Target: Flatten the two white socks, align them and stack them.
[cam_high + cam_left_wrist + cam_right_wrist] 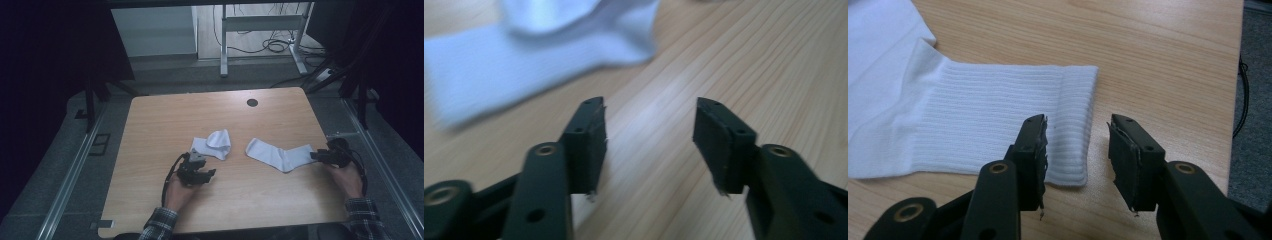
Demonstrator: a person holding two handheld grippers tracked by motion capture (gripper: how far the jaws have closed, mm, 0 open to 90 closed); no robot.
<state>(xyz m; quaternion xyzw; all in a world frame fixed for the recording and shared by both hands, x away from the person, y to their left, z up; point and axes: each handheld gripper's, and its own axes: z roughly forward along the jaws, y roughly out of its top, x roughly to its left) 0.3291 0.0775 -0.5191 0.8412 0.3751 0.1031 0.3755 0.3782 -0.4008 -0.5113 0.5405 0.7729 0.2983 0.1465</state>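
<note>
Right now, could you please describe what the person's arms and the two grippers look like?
Both forearms wear plaid flannel sleeves, checked dark and light. The left gripper and right gripper are black, each with two flat rectangular jaw pads on arms with brass-ringed screw holes. The pads' edges look frayed. A black cable loops from the left gripper, which carries a grey plate on top.

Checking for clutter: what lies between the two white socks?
Bare wooden table between the folded sock and the flat sock, as the high view shows.
</note>
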